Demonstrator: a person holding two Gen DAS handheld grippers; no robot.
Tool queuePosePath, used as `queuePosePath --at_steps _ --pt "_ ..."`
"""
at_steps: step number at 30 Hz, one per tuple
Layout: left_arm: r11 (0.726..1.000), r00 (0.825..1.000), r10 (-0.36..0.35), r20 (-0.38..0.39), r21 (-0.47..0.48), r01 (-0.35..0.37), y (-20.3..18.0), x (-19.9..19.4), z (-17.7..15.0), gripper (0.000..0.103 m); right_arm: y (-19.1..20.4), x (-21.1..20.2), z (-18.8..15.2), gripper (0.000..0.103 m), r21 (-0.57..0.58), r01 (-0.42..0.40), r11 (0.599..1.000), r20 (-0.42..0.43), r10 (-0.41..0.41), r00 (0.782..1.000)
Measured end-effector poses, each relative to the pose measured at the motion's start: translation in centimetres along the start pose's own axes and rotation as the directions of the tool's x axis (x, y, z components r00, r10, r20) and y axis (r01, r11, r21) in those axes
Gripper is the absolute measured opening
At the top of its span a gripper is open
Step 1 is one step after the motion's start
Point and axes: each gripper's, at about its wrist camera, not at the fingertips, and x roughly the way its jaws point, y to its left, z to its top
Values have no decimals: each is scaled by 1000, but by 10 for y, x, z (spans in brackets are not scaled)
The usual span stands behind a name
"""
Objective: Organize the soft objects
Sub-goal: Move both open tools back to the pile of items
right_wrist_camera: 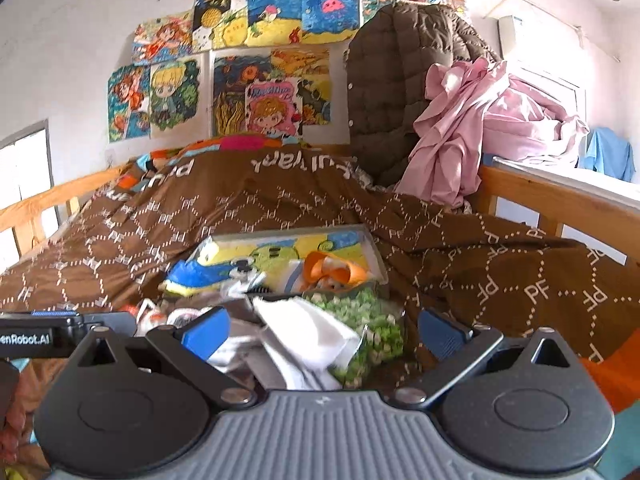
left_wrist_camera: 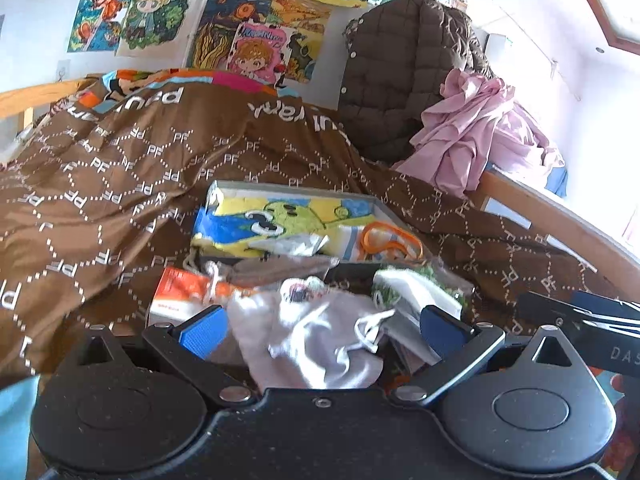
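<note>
A pile of soft things lies on the brown quilt (left_wrist_camera: 120, 184). My left gripper (left_wrist_camera: 324, 326) is open, its blue pads either side of a pale grey drawstring pouch (left_wrist_camera: 308, 340) lying under it. My right gripper (right_wrist_camera: 324, 330) is open over a white folded cloth (right_wrist_camera: 308, 332) and a clear bag of green and white pieces (right_wrist_camera: 376, 324). Behind the pile sits a shallow grey box (left_wrist_camera: 376, 204) holding a yellow and blue cartoon towel (left_wrist_camera: 260, 216) and orange ribbon (left_wrist_camera: 396, 240). An orange and white packet (left_wrist_camera: 180, 284) lies at the left of the pile.
A brown quilted jacket (left_wrist_camera: 400, 72) and a heap of pink fabric (left_wrist_camera: 472, 128) sit at the bed's far right. Wooden bed rails (right_wrist_camera: 552, 196) run along both sides. Cartoon pictures (left_wrist_camera: 224, 24) cover the wall behind. The other gripper (left_wrist_camera: 592, 316) shows at the right edge.
</note>
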Motion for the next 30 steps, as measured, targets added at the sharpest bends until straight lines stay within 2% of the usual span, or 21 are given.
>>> queuePosePath --at_steps 9,23,30 --pt "1000 999 8 -32 18 -8 11 4 -19 102 14 1 -22 103 -112 4 994 -93 -15 996" --pt "997 997 1 -79 73 5 33 12 -40 102 33 30 -38 103 -170 -71 983 -201 36 979" --pt "980 994 35 -100 199 -14 39 32 -40 102 44 40 -46 103 -185 -142 973 -260 91 961"
